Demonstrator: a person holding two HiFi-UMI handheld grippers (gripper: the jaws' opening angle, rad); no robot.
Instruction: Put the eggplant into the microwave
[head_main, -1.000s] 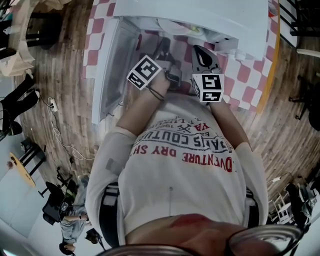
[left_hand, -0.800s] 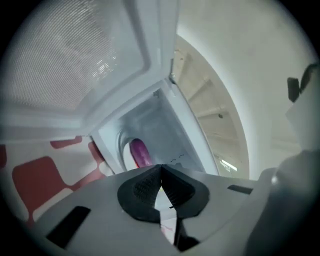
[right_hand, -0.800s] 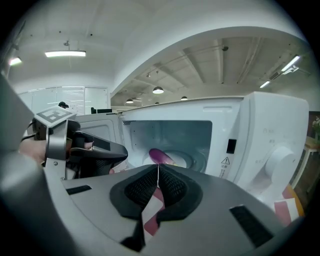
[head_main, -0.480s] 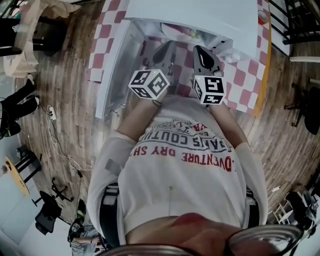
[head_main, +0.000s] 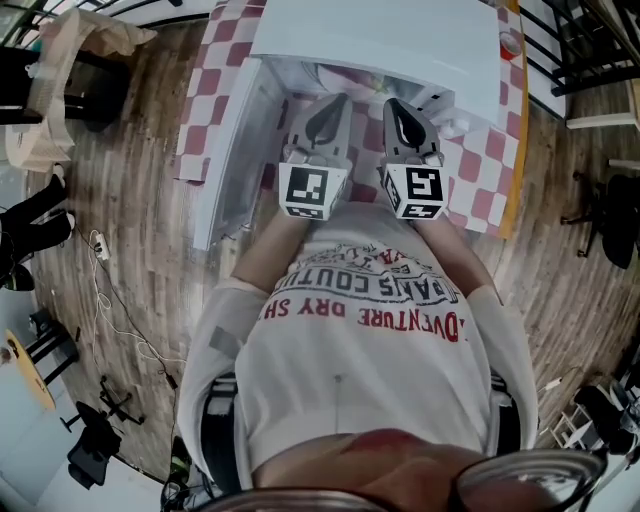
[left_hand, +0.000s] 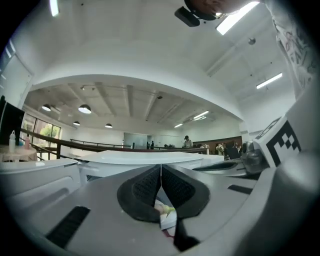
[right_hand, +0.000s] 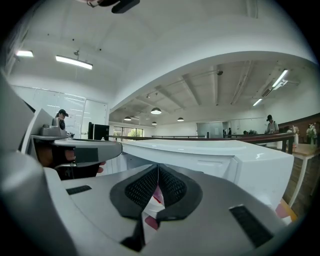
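The white microwave (head_main: 390, 40) stands on a red-and-white checkered table (head_main: 480, 170), and its door (head_main: 222, 150) hangs open to the left. My left gripper (head_main: 327, 118) and right gripper (head_main: 402, 115) are held side by side in front of its opening, both pointing level at it. In the left gripper view the left gripper (left_hand: 161, 167) is shut, pads touching, with nothing between them. The right gripper (right_hand: 158, 167) is shut and empty too. I cannot make out the eggplant; only a pale greenish scrap (left_hand: 167, 212) shows below the left pads.
The microwave's white top (left_hand: 145, 157) fills the middle of both gripper views, its body (right_hand: 250, 170) to the right. A small red cup (head_main: 510, 45) sits at the table's far right. Cables (head_main: 110, 290) lie on the wooden floor at left, and dark chairs (head_main: 600, 210) stand at right.
Both grippers have risen in front of the microwave. The left one has rolled upright, its marker cube now facing me squarely, and sits level beside the right one.
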